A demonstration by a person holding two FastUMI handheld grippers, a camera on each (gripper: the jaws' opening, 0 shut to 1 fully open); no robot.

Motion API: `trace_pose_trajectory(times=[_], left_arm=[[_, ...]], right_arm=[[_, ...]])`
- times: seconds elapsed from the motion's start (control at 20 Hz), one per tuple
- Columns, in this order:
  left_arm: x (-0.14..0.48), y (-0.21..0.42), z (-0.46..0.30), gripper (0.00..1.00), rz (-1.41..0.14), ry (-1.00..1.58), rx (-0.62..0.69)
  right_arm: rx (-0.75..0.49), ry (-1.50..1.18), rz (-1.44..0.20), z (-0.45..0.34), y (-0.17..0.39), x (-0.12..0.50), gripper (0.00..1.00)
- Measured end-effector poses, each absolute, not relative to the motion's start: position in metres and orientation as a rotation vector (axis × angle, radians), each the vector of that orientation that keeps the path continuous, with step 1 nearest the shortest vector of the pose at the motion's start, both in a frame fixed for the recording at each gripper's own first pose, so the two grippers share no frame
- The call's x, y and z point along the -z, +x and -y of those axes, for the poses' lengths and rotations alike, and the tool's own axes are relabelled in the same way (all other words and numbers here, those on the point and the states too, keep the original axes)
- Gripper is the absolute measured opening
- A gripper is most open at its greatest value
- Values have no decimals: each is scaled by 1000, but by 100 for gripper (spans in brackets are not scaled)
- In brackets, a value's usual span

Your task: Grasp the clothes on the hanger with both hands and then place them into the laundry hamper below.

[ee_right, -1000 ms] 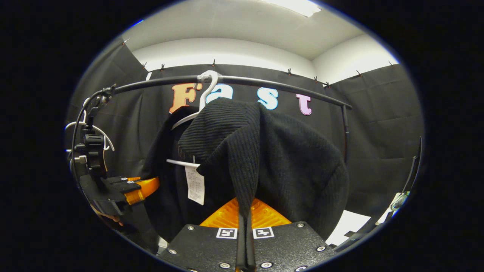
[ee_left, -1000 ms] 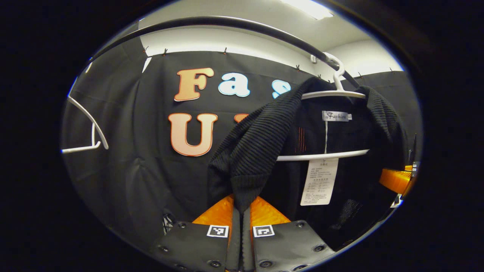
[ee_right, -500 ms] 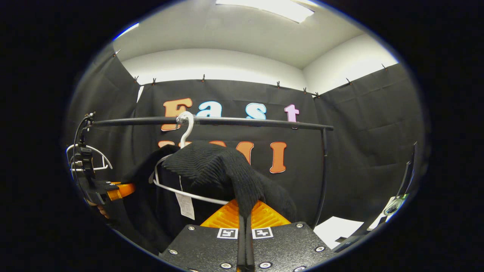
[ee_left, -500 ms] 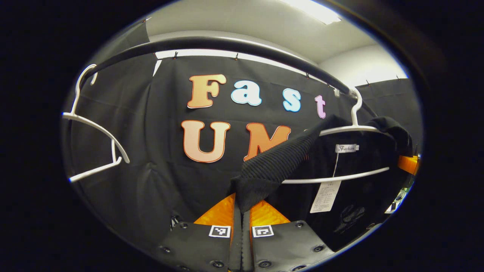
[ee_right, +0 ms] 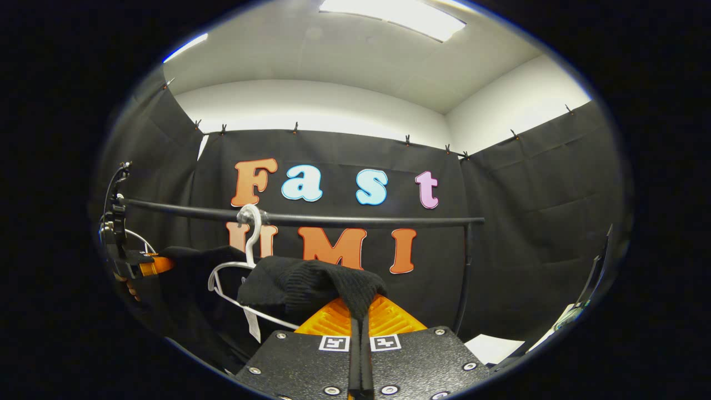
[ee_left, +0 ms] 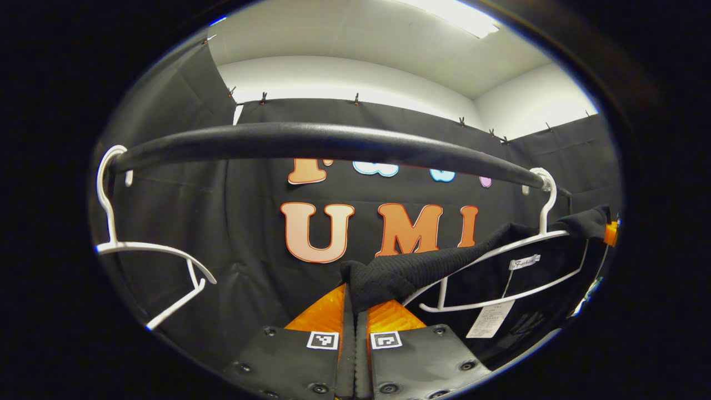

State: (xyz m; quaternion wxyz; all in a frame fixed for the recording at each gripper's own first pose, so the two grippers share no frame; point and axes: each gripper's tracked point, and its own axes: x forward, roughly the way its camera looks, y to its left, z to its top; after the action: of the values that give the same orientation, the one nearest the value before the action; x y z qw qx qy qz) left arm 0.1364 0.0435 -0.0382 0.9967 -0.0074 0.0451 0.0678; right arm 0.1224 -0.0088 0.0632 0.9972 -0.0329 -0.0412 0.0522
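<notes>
Both claws, left and right, clamp black garment; lower part cut off.

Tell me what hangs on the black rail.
Two white hangers hook over the rail: an empty hanger and the hanger with the black garment half pulled off, pinched by both grippers. The garment covers part of its hanger.

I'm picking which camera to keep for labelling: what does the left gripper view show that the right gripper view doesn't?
Left gripper view alone: a second, bare hanger on the rail's far end.

Right gripper view alone: the left gripper from outside and the rail's upright post.

Both: the black sweater, its white hanger, the rail, and each gripper clamped on knit.
</notes>
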Motion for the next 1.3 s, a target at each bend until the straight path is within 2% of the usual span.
trace_pose_trajectory(times=[0.25, 0.5, 0.7, 0.85, 1.05, 1.3], left_arm=[[23, 162, -45, 9, -65, 6, -117], [31, 190, -44, 8, -77, -16, -91], [40, 208, -46, 7, -73, -3, -82], [37, 212, -37, 7, -54, -20, -45], [33, 212, -45, 7, -21, -3, -66], [81, 213, -59, 7, -90, 12, -95]], right_arm=[[-79, -79, 111, 37, 146, -98, 0], [-97, -79, 93, 58, 178, -96, 0], [-154, -41, 43, 68, 209, -74, 0], [-129, 21, 35, 92, 233, -68, 0], [-128, 0, -68, 84, 259, -7, 0], [-220, 102, -99, 51, 266, 35, 0]])
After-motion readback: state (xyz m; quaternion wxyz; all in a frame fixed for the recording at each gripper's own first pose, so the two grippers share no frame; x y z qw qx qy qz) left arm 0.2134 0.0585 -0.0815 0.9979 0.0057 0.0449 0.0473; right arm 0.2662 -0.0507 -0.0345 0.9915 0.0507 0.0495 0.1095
